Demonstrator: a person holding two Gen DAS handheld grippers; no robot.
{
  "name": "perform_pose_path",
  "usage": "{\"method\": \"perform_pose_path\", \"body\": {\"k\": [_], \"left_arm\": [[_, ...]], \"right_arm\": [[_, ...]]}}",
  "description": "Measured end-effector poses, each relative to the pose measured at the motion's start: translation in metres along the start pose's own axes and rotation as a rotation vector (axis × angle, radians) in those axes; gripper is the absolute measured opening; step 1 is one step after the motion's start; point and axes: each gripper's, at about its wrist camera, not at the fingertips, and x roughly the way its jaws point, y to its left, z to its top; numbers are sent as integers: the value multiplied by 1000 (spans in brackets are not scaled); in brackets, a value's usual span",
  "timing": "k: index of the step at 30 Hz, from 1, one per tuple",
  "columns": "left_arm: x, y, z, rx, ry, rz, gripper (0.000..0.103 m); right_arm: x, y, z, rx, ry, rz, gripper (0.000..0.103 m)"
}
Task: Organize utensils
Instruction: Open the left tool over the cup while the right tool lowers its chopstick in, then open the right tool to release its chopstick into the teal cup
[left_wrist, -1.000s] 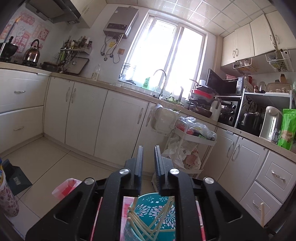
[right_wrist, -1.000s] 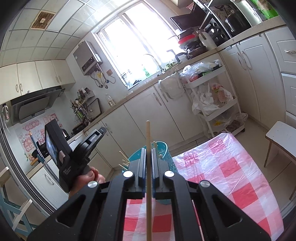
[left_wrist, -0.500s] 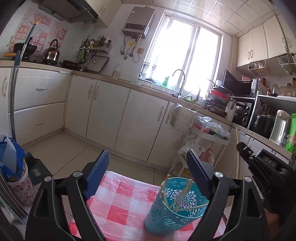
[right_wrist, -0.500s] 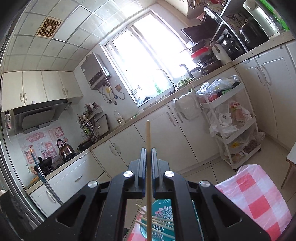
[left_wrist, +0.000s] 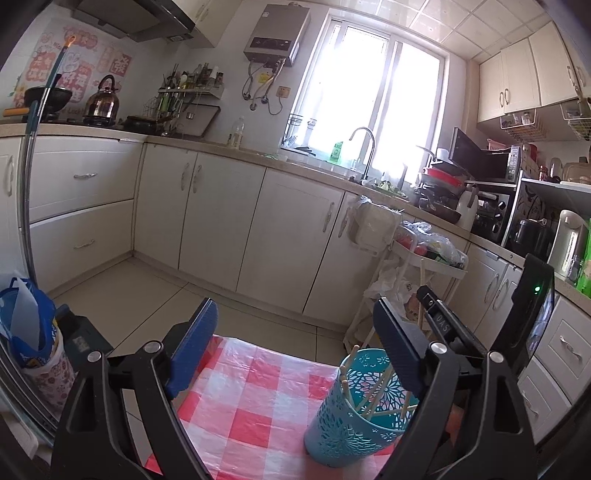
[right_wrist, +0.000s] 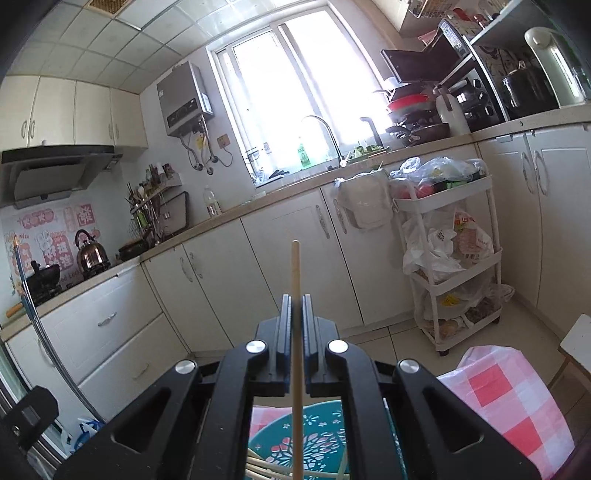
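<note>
Left wrist view: the left hand-held gripper (left_wrist: 295, 339) is spread wide, as half a second ago, with the holder (left_wrist: 354, 410) now nearer its right finger on the checked cloth (left_wrist: 251, 398). The right hand-held gripper (right_wrist: 295, 314) still pinches a chopstick (right_wrist: 296, 295) above the holder, now closer below.

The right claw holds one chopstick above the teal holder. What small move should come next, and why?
Probably lower the right claw straight down, then open it. It is shut on a chopstick that stands upright, its lower end already over the mouth of the teal holder, where other chopsticks lie. The left claw is open and beside the holder, not touching it.
</note>
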Motion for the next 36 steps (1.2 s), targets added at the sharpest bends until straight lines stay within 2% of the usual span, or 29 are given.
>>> {"method": "perform_pose_path", "body": {"k": [10,11,13,20,22,26,27,29,33,36], "left_arm": [[-2,-2,-1,2,12,-3,83],[-2,-2,0,4,14,-2,84],[-2,-2,0,3,17,2,84],[-2,-3,-3,17,37,7,87],[-2,-4,-3,35,40,10,90],[-2,-11,-5,79,94,-8,95],[-4,-14,-5,92,110,-16,95],[-16,-19,-8,117,140,-22,95],[-58,-27,-21,156,186,-34,96],[-92,-30,-23,185,201,-9,96]], "right_arm": [[-5,0,-19,-57,84,-18,6],[-7,-3,-20,-58,93,-20,7],[-13,-7,-25,-59,111,-21,17],[-39,-19,-26,-45,133,-8,20],[-54,-21,-25,-36,134,-2,26],[-89,-22,-29,-31,166,-22,46],[-97,-21,-30,-35,176,-30,56],[-119,-20,-32,-44,203,-60,68],[-158,-19,-40,-75,246,-97,78],[-185,-17,-47,-91,285,-115,81]]}}
